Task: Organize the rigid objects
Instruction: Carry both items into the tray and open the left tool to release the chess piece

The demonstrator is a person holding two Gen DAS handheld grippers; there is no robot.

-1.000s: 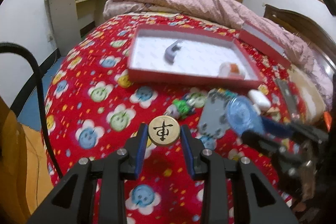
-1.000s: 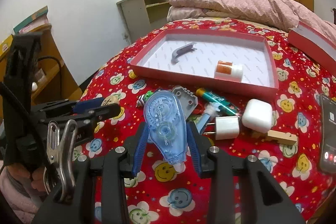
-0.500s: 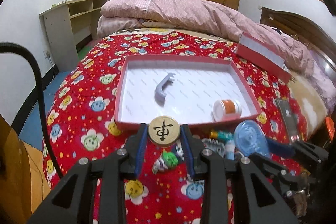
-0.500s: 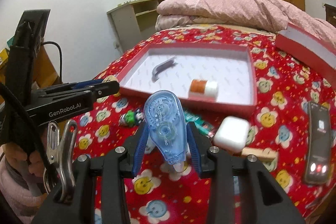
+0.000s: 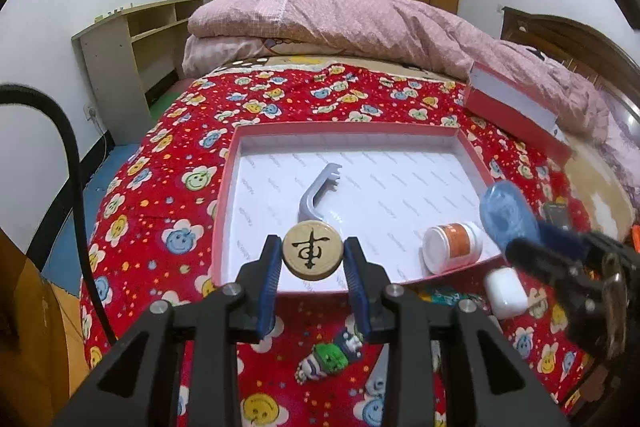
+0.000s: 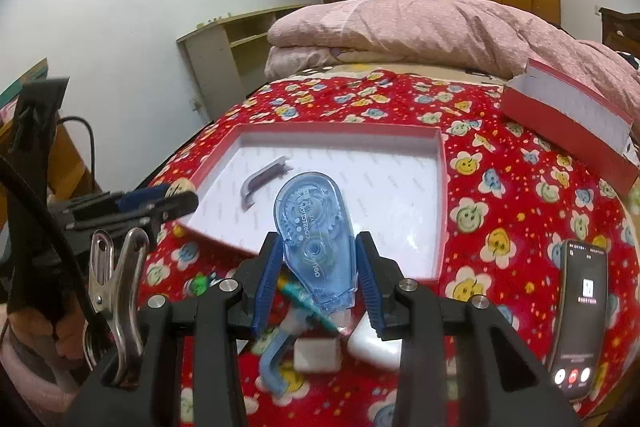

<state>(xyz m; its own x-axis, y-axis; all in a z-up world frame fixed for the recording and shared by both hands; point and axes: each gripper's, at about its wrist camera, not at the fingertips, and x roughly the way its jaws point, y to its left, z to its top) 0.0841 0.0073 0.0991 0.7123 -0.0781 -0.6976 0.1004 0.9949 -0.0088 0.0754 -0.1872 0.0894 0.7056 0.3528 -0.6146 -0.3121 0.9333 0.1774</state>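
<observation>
My left gripper (image 5: 312,259) pinches a round wooden chess piece (image 5: 312,250) between its blue pads, disc face toward the camera, held above the near edge of the red tray (image 5: 224,211). Inside the tray, a grey hook (image 5: 316,193) sits at 12 o'clock from the piece and a white-orange jar (image 5: 452,247) lies on its side at 3 o'clock. My right gripper (image 6: 318,267) clamps a blue correction tape dispenser (image 6: 314,235), nose toward me, over the tray's near wall. At 6 o'clock below it lie a white charger (image 6: 316,357) and white case (image 6: 372,345), blurred. A phone (image 6: 580,319) lies at 3 o'clock on the red bedspread (image 6: 500,195).
</observation>
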